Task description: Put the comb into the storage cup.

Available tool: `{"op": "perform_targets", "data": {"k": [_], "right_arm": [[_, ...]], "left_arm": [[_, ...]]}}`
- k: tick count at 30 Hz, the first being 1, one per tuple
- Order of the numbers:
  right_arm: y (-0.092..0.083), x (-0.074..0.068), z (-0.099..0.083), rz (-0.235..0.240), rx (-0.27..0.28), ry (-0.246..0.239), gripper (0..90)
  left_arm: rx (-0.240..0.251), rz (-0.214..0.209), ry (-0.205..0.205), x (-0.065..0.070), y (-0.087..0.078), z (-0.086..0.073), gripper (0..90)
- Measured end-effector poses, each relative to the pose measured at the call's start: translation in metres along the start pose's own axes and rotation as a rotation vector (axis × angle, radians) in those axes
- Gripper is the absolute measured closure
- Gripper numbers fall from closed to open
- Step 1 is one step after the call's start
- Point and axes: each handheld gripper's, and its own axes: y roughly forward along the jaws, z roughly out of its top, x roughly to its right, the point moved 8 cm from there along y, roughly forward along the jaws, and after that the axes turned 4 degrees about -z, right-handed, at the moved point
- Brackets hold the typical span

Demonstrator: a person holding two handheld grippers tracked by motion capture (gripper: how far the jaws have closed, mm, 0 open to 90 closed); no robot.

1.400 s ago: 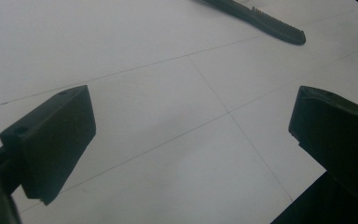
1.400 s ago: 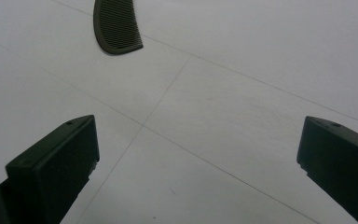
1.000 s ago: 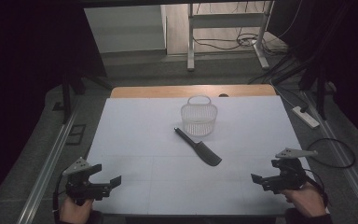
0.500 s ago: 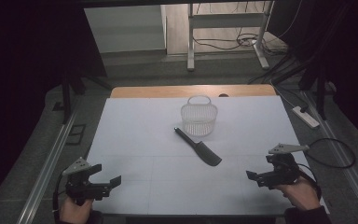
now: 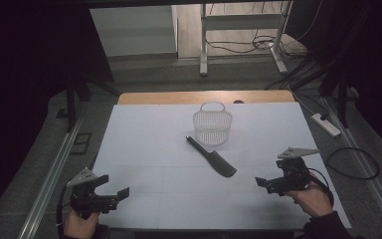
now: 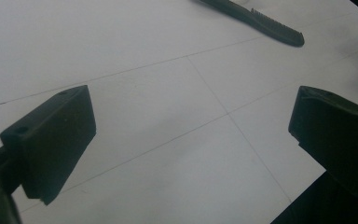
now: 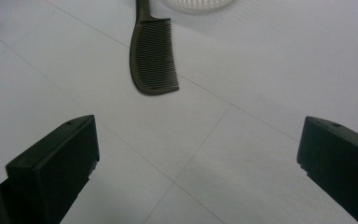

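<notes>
Your right gripper [image 5: 268, 183] is approaching with jaws wide; the left gripper [image 5: 113, 196] waits wide too. The comb [image 5: 214, 158] lies mid-table, just near of the basket [image 5: 212, 124]. Next, straddle its handle squarely.

Count at bench [image 5: 144, 149]:

- Combs: 1. Black comb [image 5: 213, 158], lying flat just in front of basket; handle end near basket base, touching or not can't tell.
- Baskets: 1. White mesh basket [image 5: 212, 125], upright, w/ 1 loop handle on top.
- Hand-held grippers: 2. Left hand-held gripper [image 5: 122, 193] front-left of basket, well apart from it; right hand-held gripper [image 5: 258, 182] front-right of basket, nearer the comb. 2 black jaws each, spread wide, nothing between.
- Hands: 2, one per gripper.
- Grey three-cornered plates: 2, one atop each gripper.
- Power strips: 1, white power strip [image 5: 326, 124] on floor, right of basket, off bench.
</notes>
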Motion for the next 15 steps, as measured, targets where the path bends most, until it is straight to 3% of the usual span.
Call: {"op": "perform_targets", "data": {"k": [6,15], "right_arm": [[0.005,-0.003,0.004,0.020,-0.001,-0.024,0.0],[0.012,-0.005,0.012,0.068,0.005,-0.001,0.0]], "left_arm": [[0.000,-0.001,0.000,0.000,0.000,0.000,1.2],[0.002,-0.003,-0.004,0.000,0.000,0.000,1.2]]}}
